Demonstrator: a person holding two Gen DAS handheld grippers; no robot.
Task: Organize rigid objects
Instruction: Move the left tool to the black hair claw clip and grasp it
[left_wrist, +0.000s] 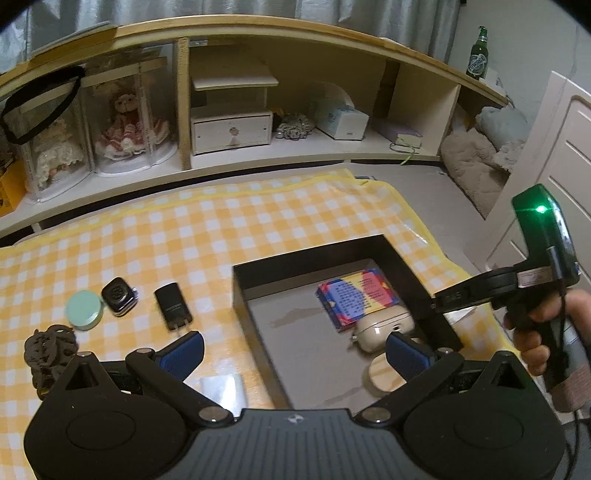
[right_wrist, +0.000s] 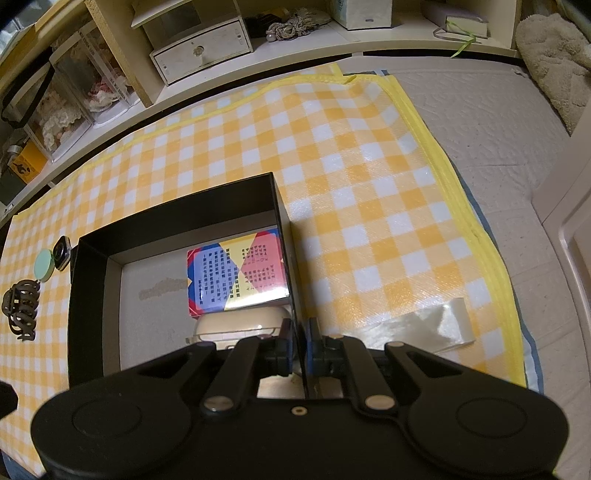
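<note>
A black open box (left_wrist: 402, 258) (right_wrist: 177, 210) sits on the yellow checked mat. Inside lie a colourful card box (left_wrist: 356, 297) (right_wrist: 236, 273), a beige earbud case (left_wrist: 384, 325) (right_wrist: 240, 319) and a pale round wooden disc (left_wrist: 380, 373). My right gripper (right_wrist: 300, 343) is shut on the box's right wall (right_wrist: 293, 295); it also shows in the left wrist view (left_wrist: 434, 304). My left gripper (left_wrist: 295, 354) is open and empty above the box's near left wall. Left of the box lie a black charger (left_wrist: 173, 305), a black smartwatch (left_wrist: 118, 295) (right_wrist: 62, 254), a mint round tin (left_wrist: 85, 308) (right_wrist: 43, 269) and a dark hair claw (left_wrist: 48, 354) (right_wrist: 20, 314).
A clear plastic piece (left_wrist: 223, 387) lies on the mat by my left fingers. Another clear wrapper (right_wrist: 439, 325) lies right of the box. Wooden shelves (left_wrist: 280, 48) with dolls, a drawer unit and a tissue box stand behind. A green bottle (left_wrist: 478, 55) stands on top. Grey mattress lies to the right.
</note>
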